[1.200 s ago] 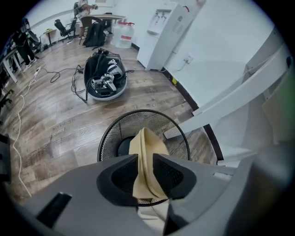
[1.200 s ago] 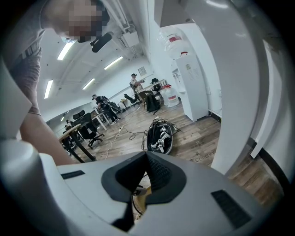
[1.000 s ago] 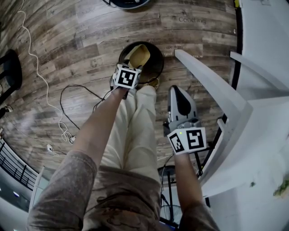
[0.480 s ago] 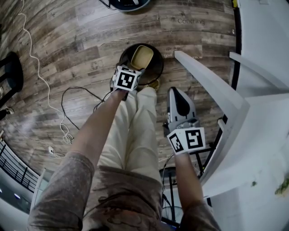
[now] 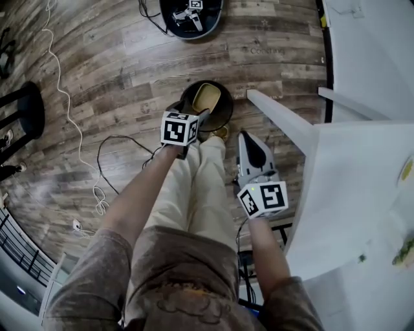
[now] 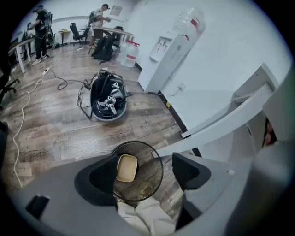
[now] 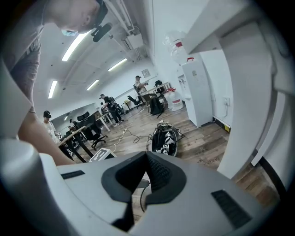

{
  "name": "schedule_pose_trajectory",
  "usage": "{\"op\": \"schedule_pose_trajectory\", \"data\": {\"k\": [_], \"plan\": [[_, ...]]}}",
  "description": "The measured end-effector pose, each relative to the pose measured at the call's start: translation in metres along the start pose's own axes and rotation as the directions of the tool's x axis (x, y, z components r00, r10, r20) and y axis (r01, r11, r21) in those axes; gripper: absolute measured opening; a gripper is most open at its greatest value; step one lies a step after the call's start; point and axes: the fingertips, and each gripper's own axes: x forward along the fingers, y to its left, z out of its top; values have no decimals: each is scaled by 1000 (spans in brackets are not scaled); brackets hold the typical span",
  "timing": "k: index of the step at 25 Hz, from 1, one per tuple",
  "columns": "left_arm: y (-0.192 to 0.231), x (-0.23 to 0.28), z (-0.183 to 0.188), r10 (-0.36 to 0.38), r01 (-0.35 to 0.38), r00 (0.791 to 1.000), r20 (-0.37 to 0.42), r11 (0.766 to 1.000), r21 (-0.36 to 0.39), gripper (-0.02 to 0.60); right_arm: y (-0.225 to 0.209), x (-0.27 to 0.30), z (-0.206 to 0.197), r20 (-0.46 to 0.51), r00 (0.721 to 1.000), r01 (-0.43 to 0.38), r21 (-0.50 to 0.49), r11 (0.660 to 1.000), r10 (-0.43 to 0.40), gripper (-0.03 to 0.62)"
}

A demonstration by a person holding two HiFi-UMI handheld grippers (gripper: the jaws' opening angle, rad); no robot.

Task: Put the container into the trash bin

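Observation:
The tan container (image 5: 206, 97) lies flat inside the round black wire trash bin (image 5: 223, 115) on the wood floor. In the left gripper view the container (image 6: 126, 168) rests on the bin's bottom, ringed by the bin's rim (image 6: 160, 162). My left gripper (image 5: 193, 116) hovers above the bin's near edge, jaws wide open and empty (image 6: 145, 168). My right gripper (image 5: 250, 141) hangs to the right of the bin beside the table leg. Its jaws are shut with nothing between them (image 7: 146, 173).
A white table (image 5: 362, 194) and its slanted leg (image 5: 278, 119) stand close on the right. A dark tub of gear (image 5: 191, 14) sits beyond the bin. Cables (image 5: 123, 145) trail across the floor at left. A water dispenser (image 6: 177, 44) stands by the wall.
The container left my left gripper's jaws and dropped flat into the bin. The left jaws opened, and both grippers rose away from the floor.

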Motion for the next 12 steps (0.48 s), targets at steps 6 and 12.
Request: {"op": "schedule_pose_trajectory", "data": {"k": [6, 12], "plan": [[-48, -90, 34, -71, 67, 995, 74, 996, 56, 356, 32, -33, 57, 8, 999, -31, -60, 998, 32, 2], [-99, -191, 77, -118, 101, 982, 146, 988, 117, 356, 60, -74, 121, 34, 998, -40, -100, 994, 43, 2]]}}
